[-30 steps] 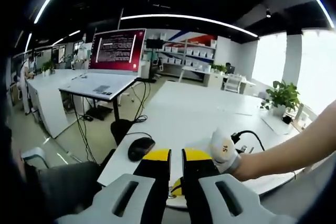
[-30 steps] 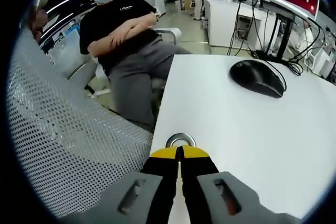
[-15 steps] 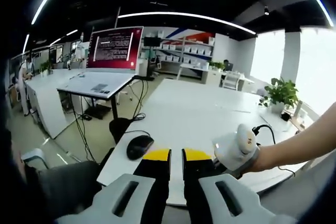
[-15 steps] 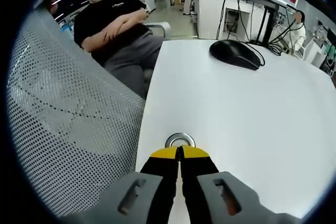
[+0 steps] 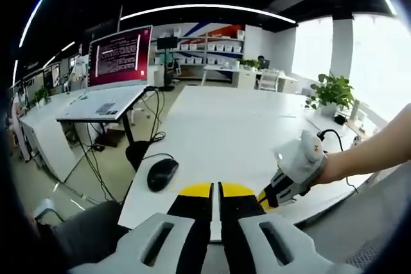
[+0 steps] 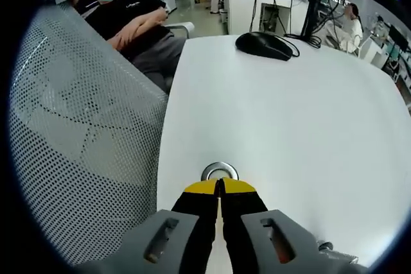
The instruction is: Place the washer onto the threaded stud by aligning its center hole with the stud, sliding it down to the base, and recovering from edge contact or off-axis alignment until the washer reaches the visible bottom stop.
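Note:
The washer, a small metal ring, sticks out from the yellow tips of my right gripper, which is shut on its near edge. It hangs over the white table close to the near left edge. In the left gripper view my left gripper points across the same table, its jaws drawn together with nothing seen between them. Just to its right, a person's hand holds the right gripper. I cannot make out the threaded stud.
A black mouse lies on the table's far side. A grey mesh chair back stands left of the table, with a seated person beyond it. More desks and a red screen stand further off.
My right gripper has carried the washer back from the mouse, which now lies farther off. My left gripper's jaws have narrowed their gap. In the left gripper view the right gripper has moved right.

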A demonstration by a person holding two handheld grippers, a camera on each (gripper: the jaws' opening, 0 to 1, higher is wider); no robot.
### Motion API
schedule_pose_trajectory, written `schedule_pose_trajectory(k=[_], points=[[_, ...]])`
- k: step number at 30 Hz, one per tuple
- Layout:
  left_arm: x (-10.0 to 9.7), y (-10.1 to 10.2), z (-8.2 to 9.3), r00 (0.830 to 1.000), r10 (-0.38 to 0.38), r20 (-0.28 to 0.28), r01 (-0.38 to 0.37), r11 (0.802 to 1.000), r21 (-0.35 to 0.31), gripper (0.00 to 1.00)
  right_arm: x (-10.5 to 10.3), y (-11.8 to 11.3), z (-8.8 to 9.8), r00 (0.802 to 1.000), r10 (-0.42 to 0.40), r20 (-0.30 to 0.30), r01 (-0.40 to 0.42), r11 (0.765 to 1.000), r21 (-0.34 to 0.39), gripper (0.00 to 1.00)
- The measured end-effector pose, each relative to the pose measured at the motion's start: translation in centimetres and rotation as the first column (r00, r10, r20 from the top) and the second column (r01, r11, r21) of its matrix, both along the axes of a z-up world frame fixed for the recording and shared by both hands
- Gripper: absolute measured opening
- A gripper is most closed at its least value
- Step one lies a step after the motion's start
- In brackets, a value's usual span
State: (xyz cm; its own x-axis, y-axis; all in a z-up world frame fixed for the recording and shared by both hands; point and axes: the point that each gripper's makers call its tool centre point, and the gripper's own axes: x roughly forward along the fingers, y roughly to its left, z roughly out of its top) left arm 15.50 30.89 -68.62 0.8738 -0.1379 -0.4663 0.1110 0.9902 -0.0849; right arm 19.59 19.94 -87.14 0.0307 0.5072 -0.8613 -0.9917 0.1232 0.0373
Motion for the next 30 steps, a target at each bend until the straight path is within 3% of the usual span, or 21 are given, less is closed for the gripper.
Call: schedule_pose_trajectory(k=[1, 2, 6, 10, 12, 15, 16, 19, 20, 21, 23, 25, 28, 30], points=[[-0.4, -1.6, -0.2, 0.997, -0.059, -0.039, 0.058, 0.998, -0.034, 0.00, 0.0, -0.3, 0.2, 1.000, -0.001, 0.001, 0.001, 1.000, -0.002, 0.04], [-0.6, -2.3, -0.2, 0.992, -0.110, -0.055, 0.109, 0.994, -0.024, 0.00, 0.3, -0.9, 0.1, 1.000, -0.010, 0.007, 0.010, 1.000, -0.009, 0.04], [-1.3, -3.7, -0.8, 0.976, -0.191, -0.106, 0.197, 0.979, 0.047, 0.00, 0.5, -2.2, 0.1, 0.999, -0.032, 0.010, 0.032, 0.999, -0.021, 0.04], [-2.2, -6.1, -0.7, 0.952, -0.257, -0.164, 0.249, 0.966, -0.071, 0.00, 0.7, -3.0, 0.2, 0.999, -0.050, 0.008, 0.051, 0.998, -0.031, 0.04], [-2.8, -7.3, -1.0, 0.927, -0.310, -0.212, 0.298, 0.950, -0.089, 0.00, 1.0, -3.5, 0.2, 0.998, -0.060, 0.009, 0.060, 0.998, -0.032, 0.04], [-3.4, -8.0, -2.2, 0.892, -0.343, -0.294, 0.345, 0.937, -0.047, 0.00, 0.9, -3.8, 0.2, 0.998, -0.067, 0.012, 0.067, 0.997, -0.039, 0.04], [-3.5, -8.0, -2.5, 0.887, -0.344, -0.307, 0.350, 0.936, -0.039, 0.00, 1.1, -4.1, 0.1, 0.998, -0.066, 0.014, 0.066, 0.997, -0.043, 0.04], [-4.6, -8.4, -4.3, 0.842, -0.374, -0.388, 0.386, 0.921, -0.052, 0.00, 1.2, -4.5, 0.1, 0.997, -0.069, 0.019, 0.070, 0.996, -0.057, 0.04], [-5.2, -8.5, -4.5, 0.819, -0.396, -0.415, 0.408, 0.911, -0.063, 0.00, 1.3, -4.7, 0.1, 0.997, -0.070, 0.019, 0.071, 0.996, -0.059, 0.04], [-5.2, -8.5, -4.6, 0.815, -0.399, -0.420, 0.412, 0.909, -0.064, 0.00, 1.3, -5.0, 0.1, 0.997, -0.073, 0.019, 0.074, 0.995, -0.067, 0.04], [-5.0, -8.5, -4.7, 0.823, -0.394, -0.410, 0.413, 0.910, -0.047, 0.00, 1.4, -5.5, 0.1, 0.997, -0.070, 0.023, 0.071, 0.995, -0.073, 0.04], [-5.1, -8.0, -5.2, 0.818, -0.384, -0.429, 0.425, 0.905, -0.001, 0.00, 1.5, -5.9, 0.1, 0.997, -0.066, 0.030, 0.068, 0.994, -0.081, 0.04], [-5.8, -7.1, -6.4, 0.785, -0.373, -0.495, 0.466, 0.881, 0.075, 0.00, 1.6, -6.6, 0.2, 0.997, -0.063, 0.033, 0.066, 0.994, -0.089, 0.04], [-5.2, -7.4, -5.7, 0.816, -0.372, -0.443, 0.441, 0.896, 0.058, 0.00, 1.8, -7.1, 0.2, 0.997, -0.070, 0.032, 0.073, 0.992, -0.101, 0.04]])
